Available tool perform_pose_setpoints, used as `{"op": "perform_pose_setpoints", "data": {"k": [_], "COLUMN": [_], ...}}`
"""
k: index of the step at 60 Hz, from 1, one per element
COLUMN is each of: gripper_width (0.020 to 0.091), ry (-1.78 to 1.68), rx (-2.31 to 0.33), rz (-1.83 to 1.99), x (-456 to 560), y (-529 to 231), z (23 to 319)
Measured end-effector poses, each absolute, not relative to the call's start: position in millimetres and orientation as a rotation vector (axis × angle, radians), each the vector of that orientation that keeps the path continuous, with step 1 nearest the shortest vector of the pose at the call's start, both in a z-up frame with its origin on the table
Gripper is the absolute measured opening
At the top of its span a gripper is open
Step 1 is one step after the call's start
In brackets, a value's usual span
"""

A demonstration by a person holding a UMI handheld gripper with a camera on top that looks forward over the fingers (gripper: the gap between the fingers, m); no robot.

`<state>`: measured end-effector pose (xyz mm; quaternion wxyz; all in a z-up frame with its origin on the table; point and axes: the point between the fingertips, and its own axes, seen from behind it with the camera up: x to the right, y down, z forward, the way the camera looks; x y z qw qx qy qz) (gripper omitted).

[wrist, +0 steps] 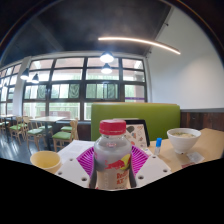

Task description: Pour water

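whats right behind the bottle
Behind the bottle, held between the pink pads of the hand-held gripper, a dark framed card stands on the table. Its left part is covered by the bottle.

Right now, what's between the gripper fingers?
A clear water bottle with red cap and label stands between the gripper pads, which close on its sides, as the gripper view shows.
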<state>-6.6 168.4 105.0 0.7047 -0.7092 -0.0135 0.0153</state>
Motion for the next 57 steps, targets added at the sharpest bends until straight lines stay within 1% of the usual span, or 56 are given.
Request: {"op": "perform_pose_setpoints", "data": {"k": [1,3,4,8,9,10,11,15,17,19,25,31,44,57], "gripper_width": [0.046,0.0474,0.0483,0.0538,0.0554,0.0585,0.0634,0.0849,0.0847,0.083,0.0844,0.0829,0.0829,0.0826], "ry": [-0.028,-0.038,-0.021,-0.021,-0.02,-0.019,-0.017,-0.021,-0.008,0.014,0.034,0.016,-0.018,-0.082], "rx": [-1.579,-1.592,-1.584,-1.591,-1.603,-1.625,-1.651,-1.732,-1.749,-1.753,-1.75,-1.725,-1.694,-1.669], "rz": [0.035,0.025,0.037,0.043,0.045,0.043,0.041,0.046,0.062,0.074,0.079,0.078,0.115,0.211], "x": [-2.6,-6.0,-8.5,-14.0,-7.8,-6.7,-5.4,-2.8,-1.6,1.1,8.2,8.9,-7.9,-34.9], "y": [166.1,169.6,166.7,171.4,169.0,168.6,164.6,161.0,157.3,152.3,129.8,92.5,-29.3,-140.9], "z": [108.3,97.5,102.3,95.3,97.4,92.2,90.4,75.3,73.6,72.1,85.6,105.5,146.0,162.6]}}
